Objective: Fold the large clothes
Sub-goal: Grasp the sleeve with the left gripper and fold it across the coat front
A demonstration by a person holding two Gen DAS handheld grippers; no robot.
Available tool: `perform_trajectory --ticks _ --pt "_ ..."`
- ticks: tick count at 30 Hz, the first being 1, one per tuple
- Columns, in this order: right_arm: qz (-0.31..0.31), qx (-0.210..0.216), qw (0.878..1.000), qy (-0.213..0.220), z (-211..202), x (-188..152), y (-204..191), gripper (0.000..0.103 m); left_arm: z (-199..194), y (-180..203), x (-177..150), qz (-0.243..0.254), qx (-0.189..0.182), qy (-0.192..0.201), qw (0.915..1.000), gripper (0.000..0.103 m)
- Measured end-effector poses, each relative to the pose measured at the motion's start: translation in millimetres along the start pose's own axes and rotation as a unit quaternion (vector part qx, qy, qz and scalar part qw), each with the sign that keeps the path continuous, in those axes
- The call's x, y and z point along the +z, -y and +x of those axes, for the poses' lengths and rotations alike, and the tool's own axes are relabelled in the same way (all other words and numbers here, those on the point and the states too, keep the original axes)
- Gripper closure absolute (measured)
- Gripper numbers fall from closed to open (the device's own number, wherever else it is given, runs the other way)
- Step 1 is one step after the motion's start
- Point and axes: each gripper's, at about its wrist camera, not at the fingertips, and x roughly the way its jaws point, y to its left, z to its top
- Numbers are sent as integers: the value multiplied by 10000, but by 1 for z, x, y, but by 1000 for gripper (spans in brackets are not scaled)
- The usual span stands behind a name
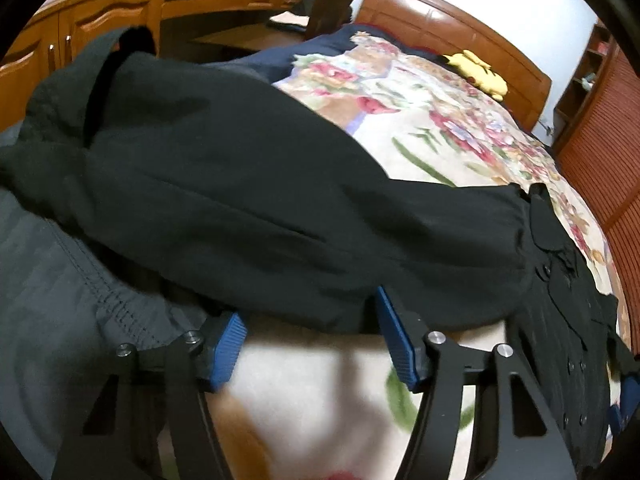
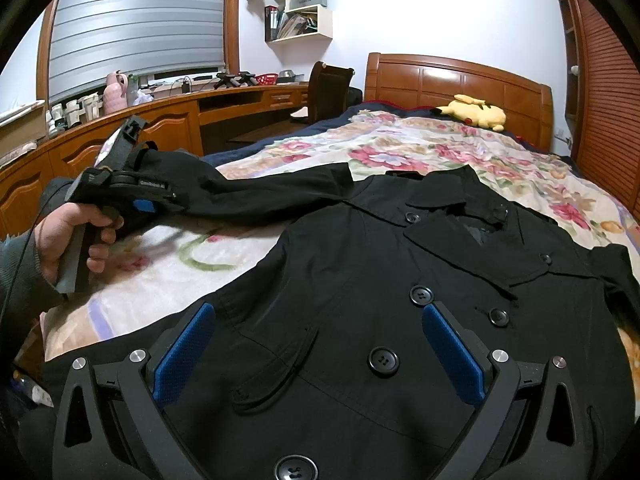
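The double-breasted black coat [image 2: 400, 300] lies unfolded on the floral blanket [image 2: 400, 148], left gripper [image 1: 312, 332] part-open at its sleeve [image 1: 260, 200], right gripper [image 2: 320, 360] open, folding barely begun.

Black coat [image 2: 360, 280], floral cream blanket [image 2: 420, 152], yellow plush toy [image 2: 476, 114]

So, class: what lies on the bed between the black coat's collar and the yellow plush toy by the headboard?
Only bare floral blanket separates the coat collar from the plush toy, clearest in the right wrist view.
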Motion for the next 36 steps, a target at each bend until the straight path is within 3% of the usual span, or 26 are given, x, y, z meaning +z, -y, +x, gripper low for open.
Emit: perform_trajectory --ticks 3,4,5,7,11,14,19,28,36 --pt "20 15 10000 20 -1 1 1 0 5 -3 5 -49 99 -31 9999 48" --pt "23 14 10000 27 -2 0 1 0 3 -4 5 -77 113 -17 9999 57" --pt "17 20 10000 25 -1 1 3 0 1 -4 6 -89 53 21 9999 79" --pt "1 26 10000 22 -1 0 2 0 -2 -1 7 -9 -65 26 10000 97" --pt "7 69 10000 35 -4 1 3 0 -20 20 6 331 -25 269 9991 99" --pt "73 192 9998 61 -9 3 11 0 -33 41 8 465 -229 342 9981 100" --pt "137 49 9996 225 -26 4 27 0 -58 85 8 927 -486 538 9931 100" --pt "597 -356 9972 286 -48 -7 74 0 -107 179 -19 2020 -1057 762 9707 100" --pt "661 -620 9955 277 -61 -14 74 0 -124 224 -57 2644 -1320 717 9526 100"
